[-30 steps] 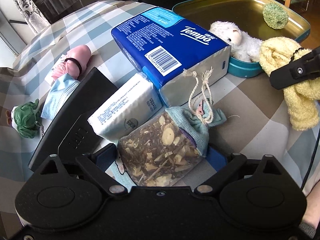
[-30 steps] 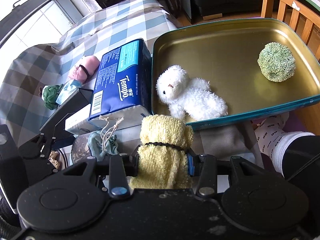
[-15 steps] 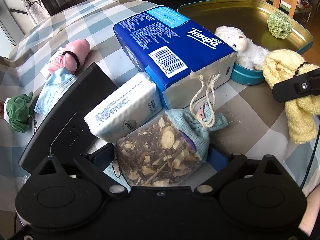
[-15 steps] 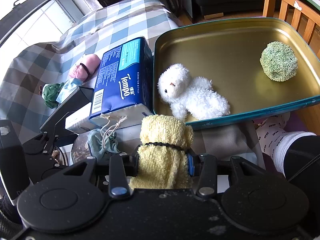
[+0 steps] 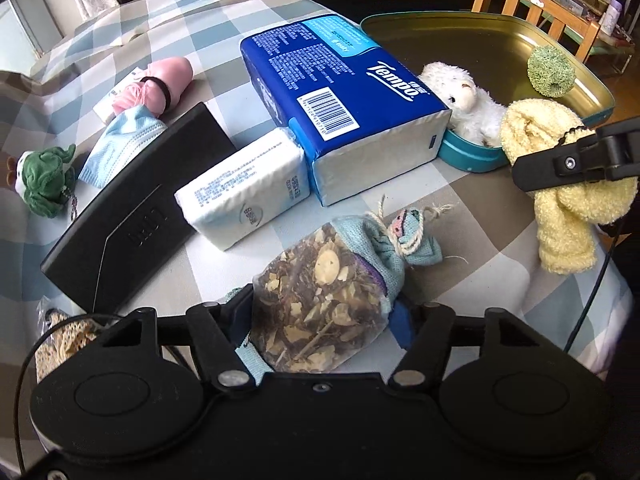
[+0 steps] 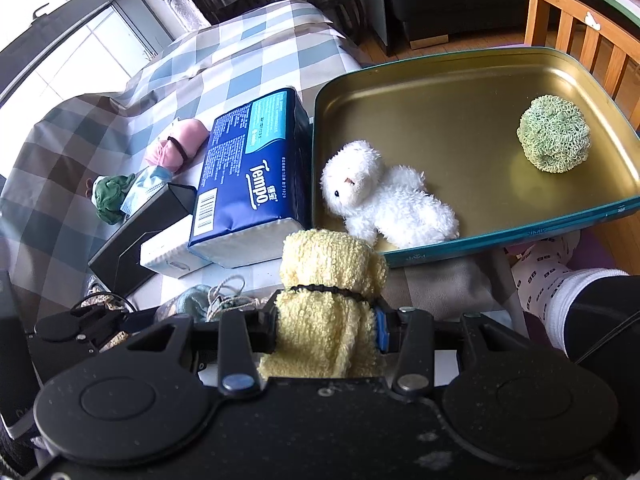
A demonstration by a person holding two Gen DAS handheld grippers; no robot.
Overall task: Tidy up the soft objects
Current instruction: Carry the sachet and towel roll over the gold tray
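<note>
Left wrist view. Since the earlier frame: left gripper (image 5: 320,316) narrowed around the herb sachet (image 5: 324,304); jaws closing, both blue pads now against the sachet's sides. Sachet shifted slightly away from the small white tissue pack (image 5: 244,192). Sachet appearance: clear pouch filled with dried root slices and twigs, teal knitted neck tied with pale cord, lying on the checked tablecloth (image 5: 460,216). Landmark: blue Tempo tissue pack (image 5: 340,108). Small white tissue pack touching the landmark's near left corner. Black case (image 5: 132,220) left of the landmark. Pale blue face mask (image 5: 120,148), pink rolled cloth (image 5: 160,88) and green plush toy (image 5: 44,180) further left. Gold tray (image 5: 480,40) directly right of the landmark, holding one white plush lamb (image 5: 464,108) and one green knitted ball (image 5: 550,72). Yellow rolled towel (image 5: 560,200) right of the landmark, above the cloth, pinched by the right gripper (image 5: 576,160).

Right wrist view. No change since the earlier frame. Right gripper (image 6: 326,328) pressed together on the yellow rolled towel (image 6: 328,280), a fuzzy roll banded by one black elastic, held just in front of the landmark (image 6: 248,176) and the tray's near rim (image 6: 520,236). Tray contents: one lamb (image 6: 384,200), one ball (image 6: 554,140). Sachet's teal neck (image 6: 200,300) below the landmark, partly hidden. Counted: two tissue packs, two plush toys, one tray.
</note>
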